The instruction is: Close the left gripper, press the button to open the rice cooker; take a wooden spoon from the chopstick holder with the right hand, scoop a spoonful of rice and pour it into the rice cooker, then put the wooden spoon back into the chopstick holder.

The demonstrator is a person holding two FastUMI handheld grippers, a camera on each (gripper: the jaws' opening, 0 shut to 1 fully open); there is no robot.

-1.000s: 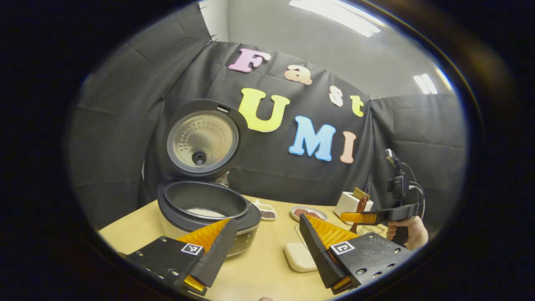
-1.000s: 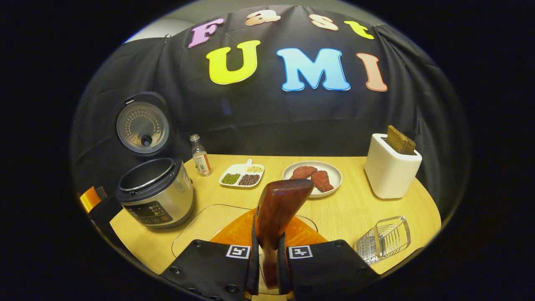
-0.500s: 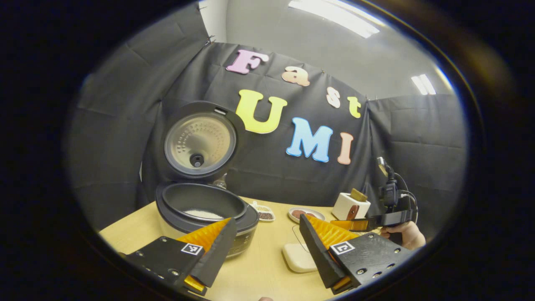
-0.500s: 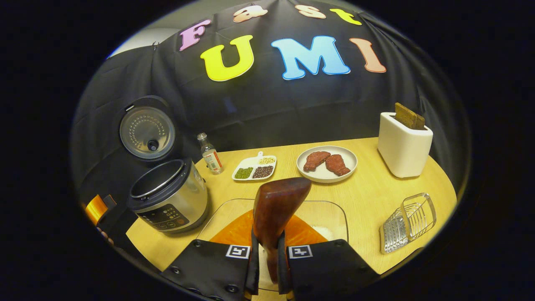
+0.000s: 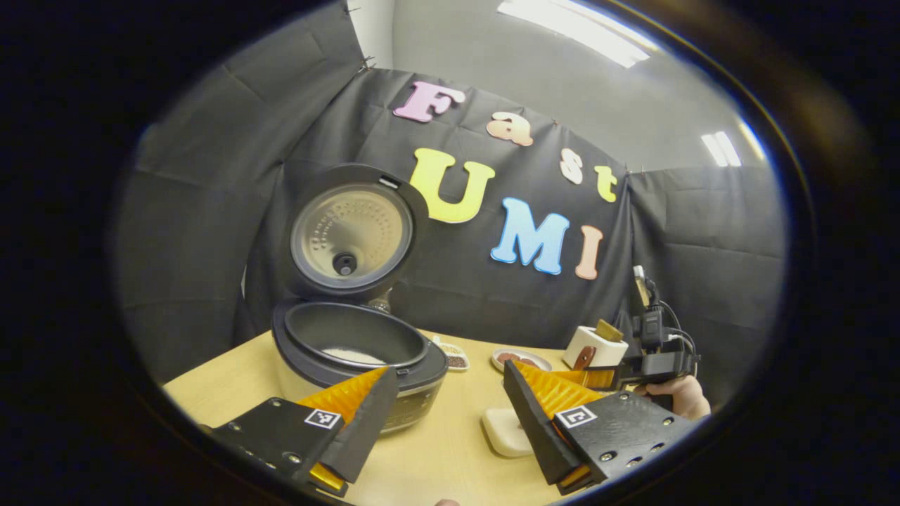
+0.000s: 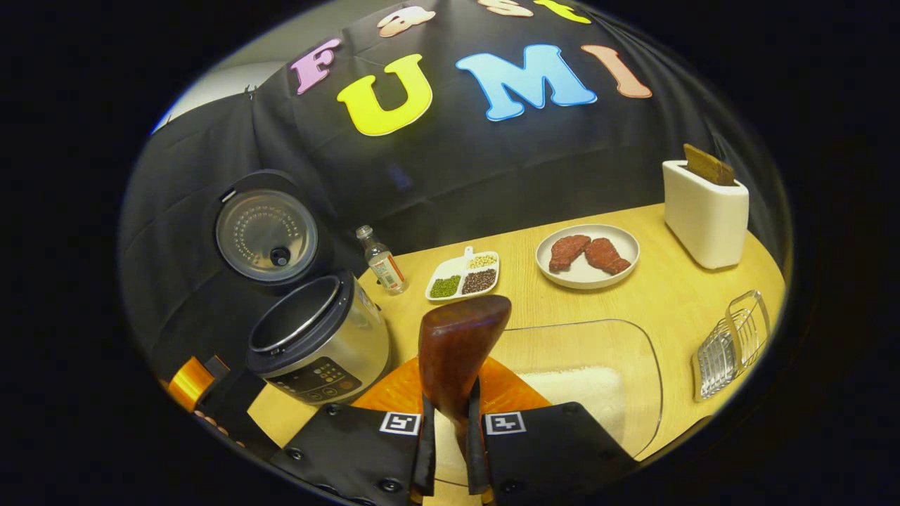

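Jaws on your right gripper (image 6: 450, 450) are clamped on the wooden spoon (image 6: 457, 351) handle; the bowl sticks straight out ahead at 12 o'clock, long axis in line with the fingers. Can't tell if the bowl carries any rice from this angle.

Key relation: the glass rice dish (image 6: 633, 351) lies directly under and ahead of the spoon, with the white rice (image 6: 576, 393) heaped at about 2 o'clock from the bowl, so I'd judge the scoop is the step in hand. You'd dip forward-right, not straight down.

Rice cooker (image 6: 320, 344) sits at 10 o'clock from the spoon, lid (image 6: 267, 235) up, pot open; a little rice shows in it in the left gripper view (image 5: 351, 355). Right hand is the nearer one to the dish.

Left gripper (image 5: 443, 422) hangs idle with jaws wide apart, just in front of the cooker.

Obstacles: dish rim on the way out, cooker's front wall on the way in. Chopstick holder (image 6: 705, 214) is far off at 2 o'clock, past the meat plate (image 6: 587, 277). Divided bean tray (image 6: 463, 274), small bottle (image 6: 380, 260) and wire rack (image 6: 731, 337) are out of the path.
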